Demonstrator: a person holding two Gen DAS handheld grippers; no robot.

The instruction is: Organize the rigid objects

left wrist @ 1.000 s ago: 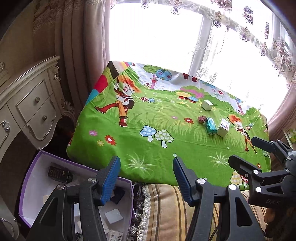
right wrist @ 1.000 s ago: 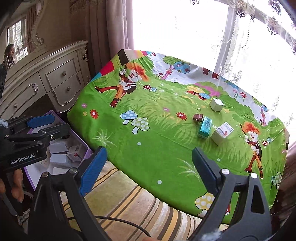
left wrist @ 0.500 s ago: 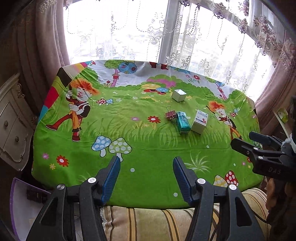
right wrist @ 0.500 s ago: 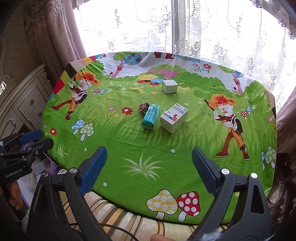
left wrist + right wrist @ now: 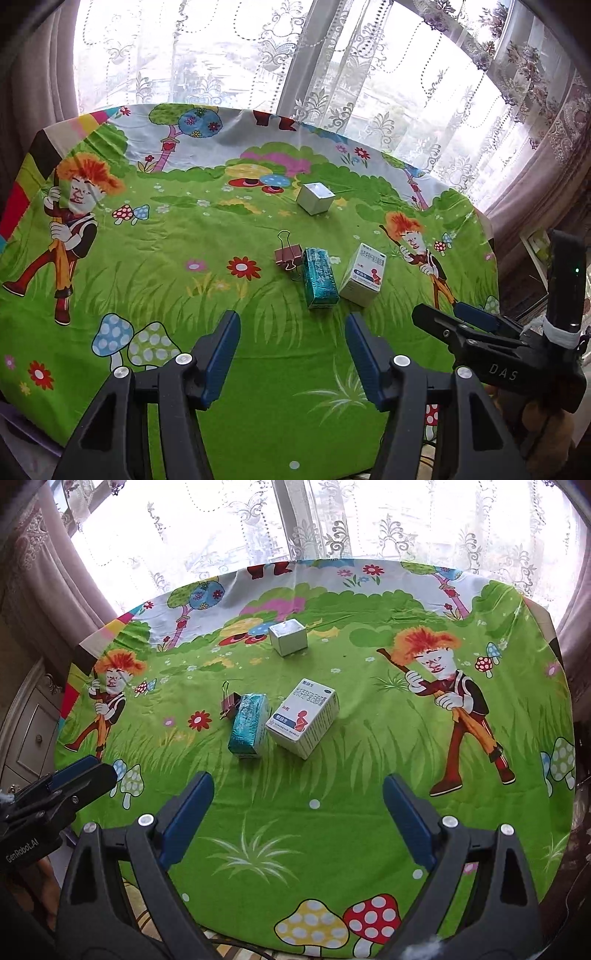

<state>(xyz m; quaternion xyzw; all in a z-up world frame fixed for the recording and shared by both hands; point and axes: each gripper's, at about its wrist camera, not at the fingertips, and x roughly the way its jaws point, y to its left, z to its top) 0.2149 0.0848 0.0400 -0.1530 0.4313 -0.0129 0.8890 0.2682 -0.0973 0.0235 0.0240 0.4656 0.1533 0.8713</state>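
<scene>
My left gripper (image 5: 291, 339) half-spread and empty, my right gripper (image 5: 297, 805) spread wide and empty, both above the green cartoon tablecloth (image 5: 332, 812), ahead the teal box (image 5: 248, 723) just beside the white medicine box (image 5: 303, 722), binder clip (image 5: 287, 255) touching the teal box, silver cube (image 5: 288, 637) farther back.

Four small things lie on the table (image 5: 369, 849), which is covered with a green cartoon cloth, all toward its middle. A white medicine box (image 5: 304, 722) with blue and red print lies flat, turned at an angle. Just beside it on the left lies a teal box (image 5: 248, 723), its long side running toward the near edge. A reddish binder clip (image 5: 229, 703) touches the teal box's far left corner, its wire handles sticking out. A small silvery-white cube box (image 5: 288, 637) stands apart, nearer the window edge.
</scene>
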